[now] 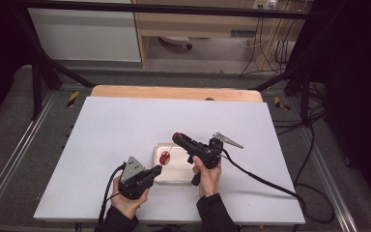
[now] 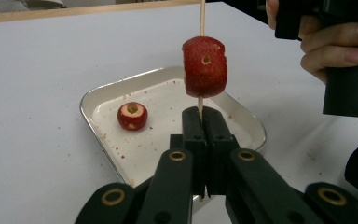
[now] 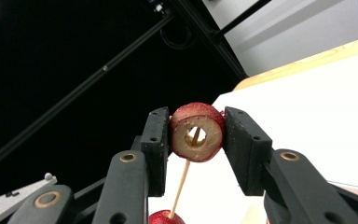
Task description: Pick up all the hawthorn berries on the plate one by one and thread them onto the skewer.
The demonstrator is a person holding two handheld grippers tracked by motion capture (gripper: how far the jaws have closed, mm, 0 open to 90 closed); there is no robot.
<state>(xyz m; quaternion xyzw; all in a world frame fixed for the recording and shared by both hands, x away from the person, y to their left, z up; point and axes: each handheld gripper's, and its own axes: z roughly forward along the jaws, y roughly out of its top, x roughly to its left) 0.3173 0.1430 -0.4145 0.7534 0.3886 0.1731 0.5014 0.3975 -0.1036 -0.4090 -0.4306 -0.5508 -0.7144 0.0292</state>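
The white tabletop (image 1: pixel 125 145) takes up most of the high view, with a strip of bare wood along its far edge. Near its middle sits a shallow metal tray (image 1: pixel 160 171), its near right corner covered by the left tool (image 1: pixel 157 169) and its right edge partly hidden behind the right hand. The left tool's jaws are pressed together on the lower end of a thin wooden skewer (image 2: pixel 202 18), which stands upright over the tray; in the left gripper view the stick's top runs out of the picture. A red fruit piece (image 2: pixel 205 66) with a small hole in its side is threaded on the skewer just above the closed jaws. The right tool (image 3: pixel 196 135) is tilted upward and clamped on a red fruit ring (image 3: pixel 197 132) with a pale cut face and a hollow core, and the skewer's tip shows inside that core. In the right gripper view the threaded piece is cut off at the bottom edge. A third red piece (image 2: pixel 132 115), with a pale cored top, lies loose on the tray floor, apart from the skewer. Red crumbs speckle the tray, too small to make out.
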